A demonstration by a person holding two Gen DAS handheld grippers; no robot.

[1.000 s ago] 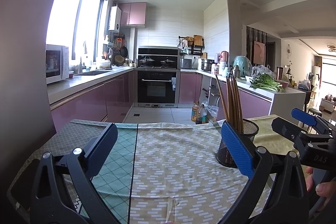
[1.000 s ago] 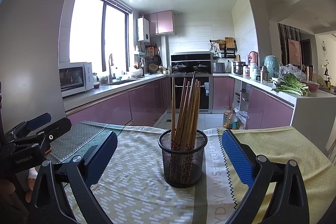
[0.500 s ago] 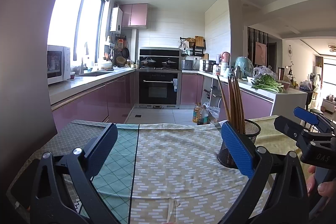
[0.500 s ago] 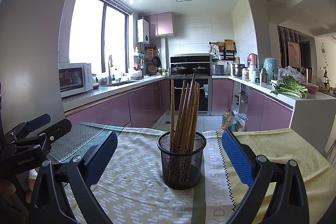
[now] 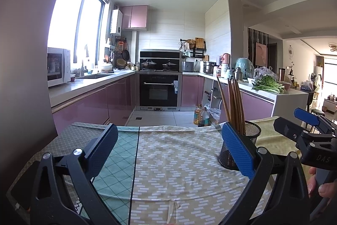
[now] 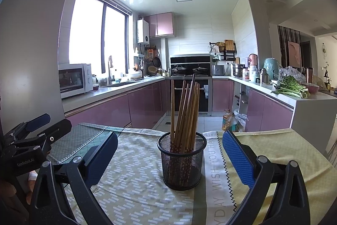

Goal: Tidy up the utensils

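Observation:
A black mesh holder point(image 6: 181, 161) stands upright on the clothed table point(image 6: 134, 187) with several brown wooden chopsticks point(image 6: 186, 111) standing in it. In the right wrist view it sits straight ahead between my open right gripper point(image 6: 169, 154) fingers, a little beyond them. My left gripper point(image 5: 169, 150) is open and empty over the patterned cloth; the holder point(image 5: 252, 136) is partly hidden behind its right finger point(image 5: 238, 151). The other gripper shows at each view's edge.
Patterned cloths point(image 5: 174, 172) cover the table. Beyond the table's far edge are pink kitchen cabinets point(image 6: 134, 107), an oven point(image 5: 159, 90), oil bottles point(image 5: 201, 116) on the floor and a counter with greens point(image 6: 292, 88) at right. A microwave point(image 6: 73, 79) stands left.
Both views have dipped slightly, so the kitchen sits a little lower in frame. The holder and chopsticks have not moved. Both grippers stay open.

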